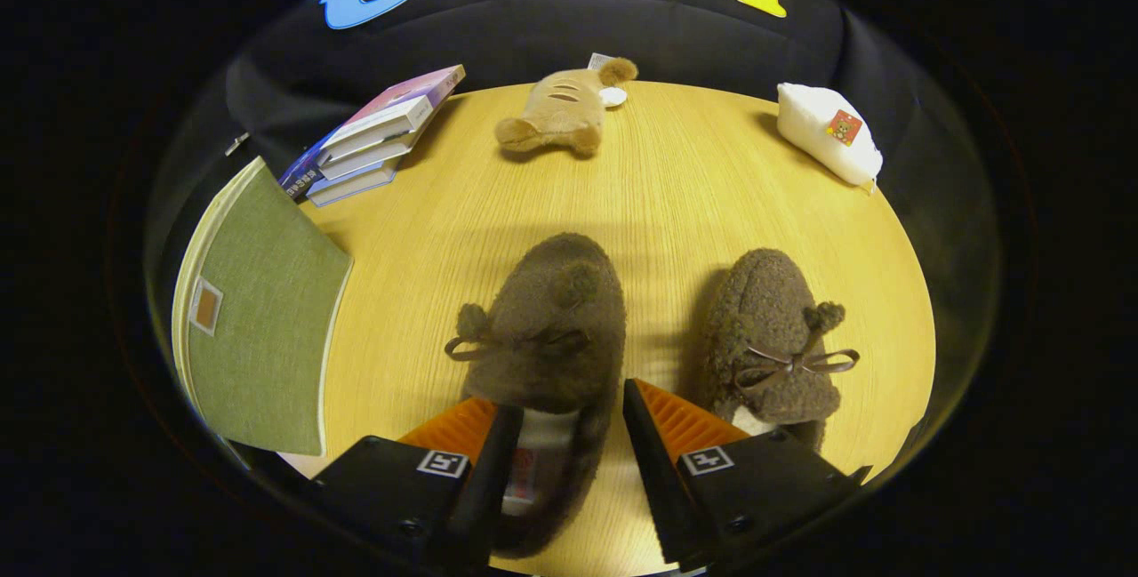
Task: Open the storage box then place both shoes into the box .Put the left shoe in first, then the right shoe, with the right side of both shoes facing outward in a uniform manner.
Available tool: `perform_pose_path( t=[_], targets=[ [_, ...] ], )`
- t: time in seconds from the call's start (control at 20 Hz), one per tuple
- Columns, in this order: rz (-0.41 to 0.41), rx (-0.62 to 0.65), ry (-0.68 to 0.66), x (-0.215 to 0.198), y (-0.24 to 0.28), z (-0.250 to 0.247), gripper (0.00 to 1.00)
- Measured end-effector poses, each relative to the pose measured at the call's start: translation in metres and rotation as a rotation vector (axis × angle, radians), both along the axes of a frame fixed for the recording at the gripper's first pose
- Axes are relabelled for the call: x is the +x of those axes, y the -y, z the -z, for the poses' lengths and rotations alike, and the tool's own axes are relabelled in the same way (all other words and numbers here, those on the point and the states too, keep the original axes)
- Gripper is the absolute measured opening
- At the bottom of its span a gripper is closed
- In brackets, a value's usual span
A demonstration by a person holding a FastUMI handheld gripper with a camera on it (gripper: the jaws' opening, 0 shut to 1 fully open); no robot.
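While your gripper (569, 417) hangs spread, its fingers straddle the near heel of the left-hand shoe (547, 328).

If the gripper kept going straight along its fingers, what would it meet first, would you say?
Probably the left brown slipper: the open gripper already has its heel end between the fingers. Beyond it lies the plush toy.

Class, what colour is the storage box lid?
Green fabric with a pale edge, seen in the gripper view: box. The hand-held gripper straddles a shoe.
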State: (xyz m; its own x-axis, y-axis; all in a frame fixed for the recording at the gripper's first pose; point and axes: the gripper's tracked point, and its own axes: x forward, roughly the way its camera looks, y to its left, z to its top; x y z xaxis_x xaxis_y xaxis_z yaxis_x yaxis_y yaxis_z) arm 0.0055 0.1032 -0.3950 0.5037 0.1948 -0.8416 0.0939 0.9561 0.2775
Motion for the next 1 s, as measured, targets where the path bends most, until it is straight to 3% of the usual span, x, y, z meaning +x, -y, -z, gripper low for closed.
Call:
perform_pose_path(
  t=[0.05,0.1,0.25,0.55,1.0],
  targets=[
    [0.007,-0.001,-0.009,0.001,0.0,0.002,0.57],
    [0.023,-0.009,-0.013,0.002,0.001,0.005,0.52],
    [0.073,-0.052,-0.037,-0.003,0.016,0.004,0.07],
    [0.074,-0.045,-0.017,-0.015,0.018,-0.02,0.05],
    [0.097,0.097,0.043,-0.014,-0.018,-0.127,0.05]
  ],
)
